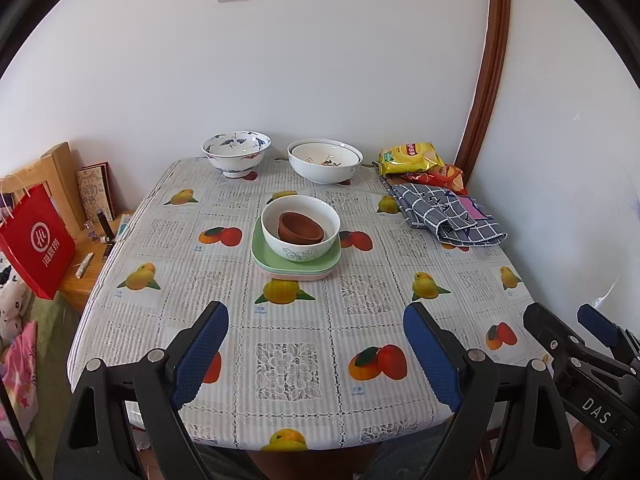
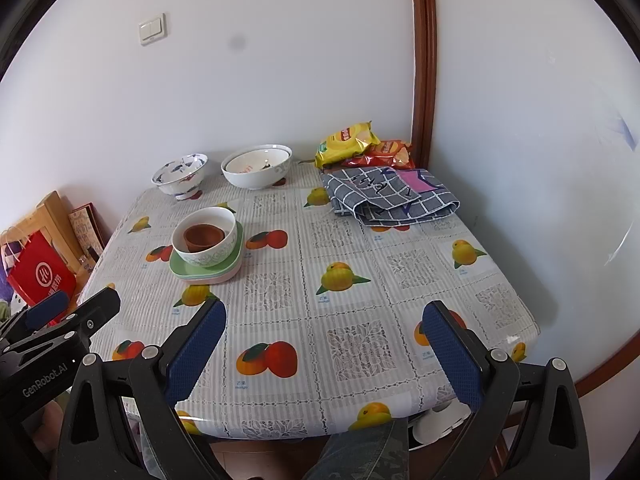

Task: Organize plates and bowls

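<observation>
Two hand-held grippers [image 1: 316, 354] [image 2: 324, 350] agape, empty | brown bowl [image 1: 301, 228] inside white bowl [image 1: 300, 226], green plates [image 1: 296, 258]

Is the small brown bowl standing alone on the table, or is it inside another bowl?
Inside: the brown bowl sits upright in the white bowl with green pattern, which rests on the stacked plates.

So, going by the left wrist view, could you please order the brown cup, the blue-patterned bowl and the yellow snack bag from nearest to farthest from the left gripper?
From the left gripper:
1. Brown cup, centre, inside the white bowl on the plates.
2. Blue-patterned bowl, far edge, left.
3. Yellow snack bag, far right corner.
</observation>
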`<control>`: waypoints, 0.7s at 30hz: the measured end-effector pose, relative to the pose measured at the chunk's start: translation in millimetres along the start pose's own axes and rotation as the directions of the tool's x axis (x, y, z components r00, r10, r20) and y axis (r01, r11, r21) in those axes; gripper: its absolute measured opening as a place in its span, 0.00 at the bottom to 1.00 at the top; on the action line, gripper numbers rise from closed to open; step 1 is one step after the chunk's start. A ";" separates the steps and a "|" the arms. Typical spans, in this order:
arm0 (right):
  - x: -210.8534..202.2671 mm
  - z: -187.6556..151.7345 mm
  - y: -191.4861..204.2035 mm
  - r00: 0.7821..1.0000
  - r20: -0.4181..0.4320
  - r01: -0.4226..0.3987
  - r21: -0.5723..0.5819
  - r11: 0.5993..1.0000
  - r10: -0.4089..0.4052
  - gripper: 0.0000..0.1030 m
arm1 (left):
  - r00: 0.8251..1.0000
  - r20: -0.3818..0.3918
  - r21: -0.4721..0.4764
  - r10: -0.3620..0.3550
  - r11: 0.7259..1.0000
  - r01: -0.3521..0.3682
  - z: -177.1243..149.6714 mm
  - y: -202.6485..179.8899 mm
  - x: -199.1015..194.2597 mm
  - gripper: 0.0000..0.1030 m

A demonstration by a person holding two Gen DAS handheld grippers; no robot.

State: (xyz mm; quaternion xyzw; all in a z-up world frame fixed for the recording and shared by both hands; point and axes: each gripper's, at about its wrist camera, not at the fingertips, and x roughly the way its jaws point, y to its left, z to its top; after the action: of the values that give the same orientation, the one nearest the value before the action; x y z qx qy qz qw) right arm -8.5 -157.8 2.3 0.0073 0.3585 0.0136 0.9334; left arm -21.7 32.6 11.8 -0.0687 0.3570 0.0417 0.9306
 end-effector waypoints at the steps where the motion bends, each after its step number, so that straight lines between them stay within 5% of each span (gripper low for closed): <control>1: -0.1 0.0 -0.1 1.000 0.001 -0.001 0.000 1.000 0.001 0.95 | 1.000 0.000 0.001 0.001 1.000 -0.001 0.1 0.5 0.0 0.86; 21: -0.7 -0.3 0.2 1.000 0.001 0.002 0.001 1.000 -0.002 0.95 | 1.000 0.001 0.009 -0.010 1.000 0.010 1.1 -1.0 0.4 0.86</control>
State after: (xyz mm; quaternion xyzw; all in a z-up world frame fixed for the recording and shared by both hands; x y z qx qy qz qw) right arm -9.3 -157.6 2.6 0.0075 0.3583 0.0126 0.9335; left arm -20.5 31.8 12.4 -0.0664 0.3563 0.0355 0.9313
